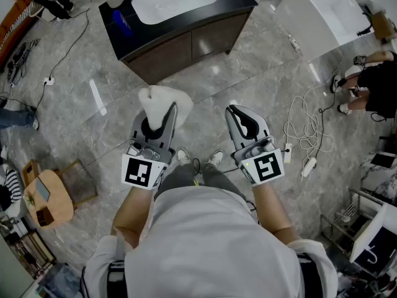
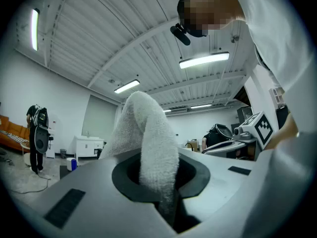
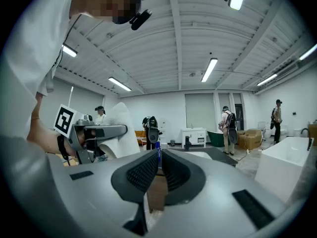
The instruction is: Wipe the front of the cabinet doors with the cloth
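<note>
The left tongs [image 1: 166,113] are clenching a white cloth [image 1: 159,97], which is sticking up in a thick fold past their tips. At its three o'clock, the right tongs [image 1: 239,112] are pressing together on nothing. Both are hanging above the grey floor [image 1: 93,73], just ahead of the person's shoes [image 1: 183,157]. The dark cabinet [image 1: 177,17] is standing at twelve o'clock, well apart from the cloth, its doors [image 1: 192,45] facing the person. A white tub [image 1: 322,14] is sitting at two o'clock, and a wooden stool [image 1: 53,197] at eight.
</note>
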The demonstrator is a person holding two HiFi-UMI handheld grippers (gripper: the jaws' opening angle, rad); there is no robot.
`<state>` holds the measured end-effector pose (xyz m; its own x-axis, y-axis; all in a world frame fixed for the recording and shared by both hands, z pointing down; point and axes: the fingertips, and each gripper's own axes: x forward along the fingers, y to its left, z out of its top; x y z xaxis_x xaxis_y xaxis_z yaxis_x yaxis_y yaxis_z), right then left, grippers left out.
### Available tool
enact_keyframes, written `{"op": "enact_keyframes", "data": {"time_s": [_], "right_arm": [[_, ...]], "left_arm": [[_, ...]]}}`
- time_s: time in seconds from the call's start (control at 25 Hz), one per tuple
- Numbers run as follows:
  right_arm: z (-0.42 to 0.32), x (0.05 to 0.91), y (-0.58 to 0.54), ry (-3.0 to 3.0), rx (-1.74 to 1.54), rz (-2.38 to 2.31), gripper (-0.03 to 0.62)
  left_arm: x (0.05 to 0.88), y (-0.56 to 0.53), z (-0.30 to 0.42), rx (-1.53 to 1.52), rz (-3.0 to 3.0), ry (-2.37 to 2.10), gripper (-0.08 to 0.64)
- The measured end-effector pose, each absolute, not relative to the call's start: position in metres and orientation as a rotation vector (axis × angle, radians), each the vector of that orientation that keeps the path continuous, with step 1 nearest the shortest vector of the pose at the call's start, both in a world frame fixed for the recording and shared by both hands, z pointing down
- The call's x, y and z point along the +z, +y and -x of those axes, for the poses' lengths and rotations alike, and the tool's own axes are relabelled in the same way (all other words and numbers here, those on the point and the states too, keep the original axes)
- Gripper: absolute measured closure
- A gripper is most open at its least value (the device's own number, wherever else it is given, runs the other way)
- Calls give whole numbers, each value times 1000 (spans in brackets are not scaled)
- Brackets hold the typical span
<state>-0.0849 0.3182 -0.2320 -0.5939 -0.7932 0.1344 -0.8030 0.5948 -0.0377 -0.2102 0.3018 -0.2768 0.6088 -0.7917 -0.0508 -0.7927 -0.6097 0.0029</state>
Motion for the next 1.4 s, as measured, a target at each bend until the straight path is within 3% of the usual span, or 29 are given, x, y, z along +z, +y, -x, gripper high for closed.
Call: {"op": "enact_keyframes", "data": {"time_s": [0.44,1.04,1.4], "right_arm": [[87,-216,325,-2748,157,-1335,541],[-1,-190,324,-2753,187,-1306,540],[1,-188,253,-2698,177,-1364,540]], "left_arm": [[-255,329,220,7,2798,1466,502],[-251,312,159,-38,2671,1561,502],[-226,231,154,-42,2759,1481,502]]}}
